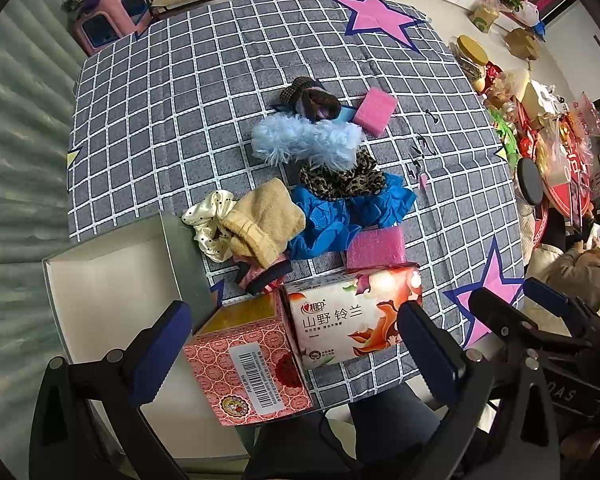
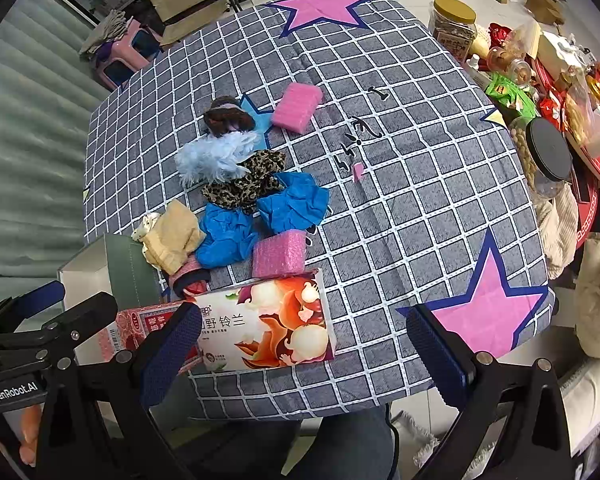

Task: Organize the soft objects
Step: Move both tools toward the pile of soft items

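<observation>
Two claws hang above the near edge of the tabletop, and neither holds anything.

Left wrist view: the left claw is spread wide over the red patterned box and the floral tissue pack. The soft pile lies just beyond: a cream dotted scrunchie touching a beige knit piece, blue crumpled cloth, a leopard scrunchie, a pale blue fluffy piece and two pink sponges. An open white box sits at the left edge, seemingly the bin for them.

Right wrist view: the right claw is also spread, with the tissue pack partly between its fingers. The near pink sponge touches that pack's far edge.

A sensible start is the nearest item: lift clear over the boxes, descend upon one piece only, and pinch its bulk rather than a loose edge, so neighbours do not drag along.
</observation>
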